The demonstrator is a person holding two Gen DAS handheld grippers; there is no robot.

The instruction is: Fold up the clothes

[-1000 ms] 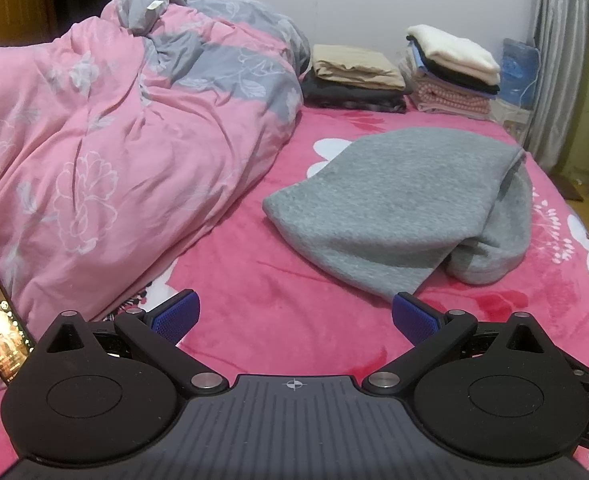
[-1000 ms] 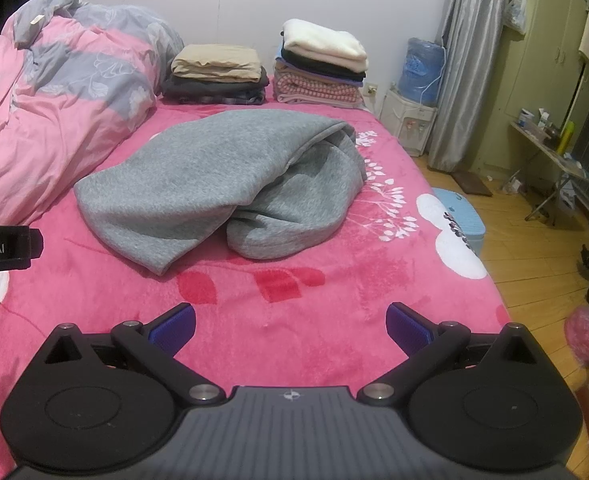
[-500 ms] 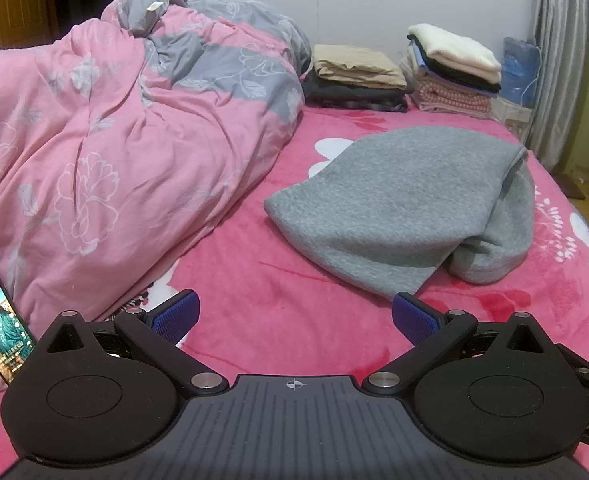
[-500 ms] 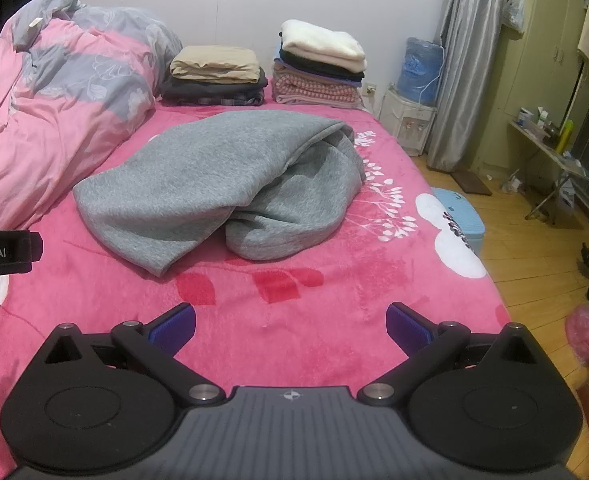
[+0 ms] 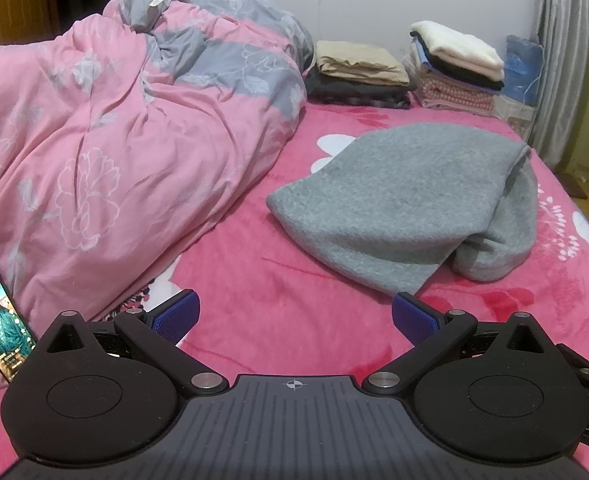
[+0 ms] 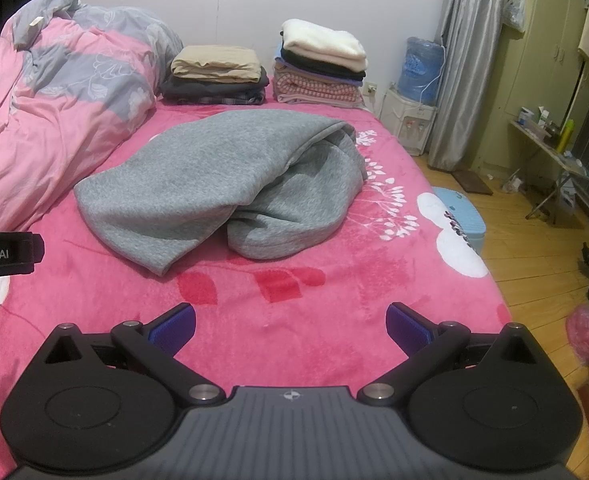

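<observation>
Awaiting folding, grey garment [image 5: 406, 196] lies rumpled mid-bed; two folded stacks [image 6: 318, 64] far; both grippers' [image 5: 292, 316] jaws wide, empty.

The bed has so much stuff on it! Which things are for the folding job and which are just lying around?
For the job:
grey garment, loosely bunched on the bed
left tool, open, empty
right tool, open, empty
two folded stacks by the wall

Just lying about:
pink quilt
phone
water bottle
blue stool
</observation>
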